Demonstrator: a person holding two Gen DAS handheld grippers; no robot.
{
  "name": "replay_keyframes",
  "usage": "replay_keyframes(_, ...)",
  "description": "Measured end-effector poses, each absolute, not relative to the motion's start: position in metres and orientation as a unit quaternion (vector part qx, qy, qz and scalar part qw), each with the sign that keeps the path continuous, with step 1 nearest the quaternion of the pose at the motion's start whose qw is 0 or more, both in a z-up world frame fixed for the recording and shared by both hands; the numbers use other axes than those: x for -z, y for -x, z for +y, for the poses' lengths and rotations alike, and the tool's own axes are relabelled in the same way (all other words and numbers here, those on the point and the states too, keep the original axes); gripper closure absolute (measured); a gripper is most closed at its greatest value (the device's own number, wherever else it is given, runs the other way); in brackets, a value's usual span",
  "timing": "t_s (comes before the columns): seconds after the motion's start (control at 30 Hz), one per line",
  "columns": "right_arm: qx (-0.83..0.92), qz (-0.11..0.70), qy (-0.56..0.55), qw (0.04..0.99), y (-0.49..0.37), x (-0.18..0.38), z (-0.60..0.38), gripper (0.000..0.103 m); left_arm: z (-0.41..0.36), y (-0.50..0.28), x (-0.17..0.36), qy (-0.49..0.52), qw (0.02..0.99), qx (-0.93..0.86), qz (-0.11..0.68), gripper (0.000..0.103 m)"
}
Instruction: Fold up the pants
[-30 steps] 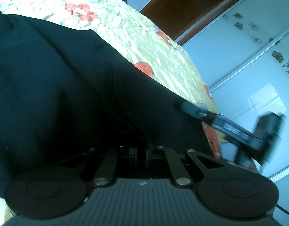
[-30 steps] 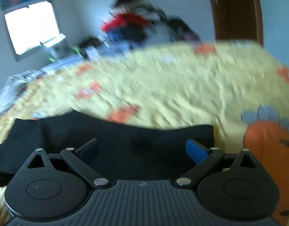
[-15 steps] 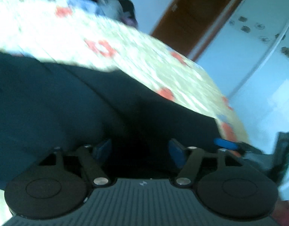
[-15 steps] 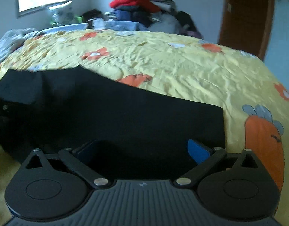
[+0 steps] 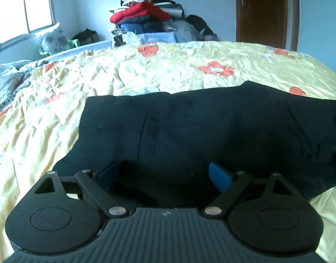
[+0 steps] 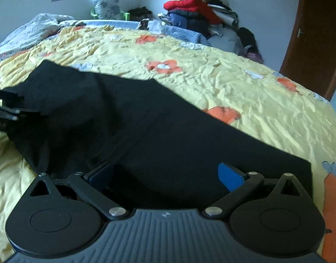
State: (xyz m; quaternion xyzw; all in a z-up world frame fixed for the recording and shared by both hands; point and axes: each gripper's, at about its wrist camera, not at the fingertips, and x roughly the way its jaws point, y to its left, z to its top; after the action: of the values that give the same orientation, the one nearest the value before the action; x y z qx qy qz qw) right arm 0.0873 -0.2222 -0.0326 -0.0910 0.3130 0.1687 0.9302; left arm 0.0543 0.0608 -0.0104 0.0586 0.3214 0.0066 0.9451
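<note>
Black pants (image 5: 200, 131) are found spread flat on the yellow flowered bed (image 5: 146, 76), directly ahead of and below both grippers. In the left wrist view, the long axis is seen to run left to right across the frame; in the right wrist view it slants from upper left to lower right, ending in a squared edge beside the right gripper (image 6: 168, 175). The left gripper (image 5: 165, 173) is seen spread wide, its jaws having just been opening, with cloth beneath but nothing pinched. The right gripper is likewise spread and empty. Each gripper is judged near its own end. No brand, label or legible writing is observed.
</note>
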Motion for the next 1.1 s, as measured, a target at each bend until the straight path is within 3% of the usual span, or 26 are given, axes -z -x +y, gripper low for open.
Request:
replay_keyframes(0.27,-0.172,0.319,0.11,0.926,-0.093,0.031,-0.214,0.0,0.068,-0.047,0.013,-0.08,0.953,-0.019,0.291,0.008)
replay_keyframes(0.37,-0.154,0.274,0.129,0.94,-0.085,0.016,-0.205,0.0,0.089,-0.045,0.005,-0.073,0.957,-0.066,0.272,0.009)
replay_keyframes(0.63,-0.256,0.156,0.251,0.92,-0.058,-0.009,-0.119,0.0,0.178,-0.043,-0.002,0.057,0.944,-0.144,0.29,0.009)
replay_keyframes(0.87,-0.359,0.121,0.345,0.859,-0.026,0.018,-0.028,0.0,0.188,-0.034,0.004,0.024,0.939,-0.172,0.297,0.006)
replay_keyframes(1.1,-0.342,0.091,0.391,0.85,-0.024,0.036,0.013,0.002,0.195,-0.035,0.01,-0.001,0.934,-0.209,0.289,0.006)
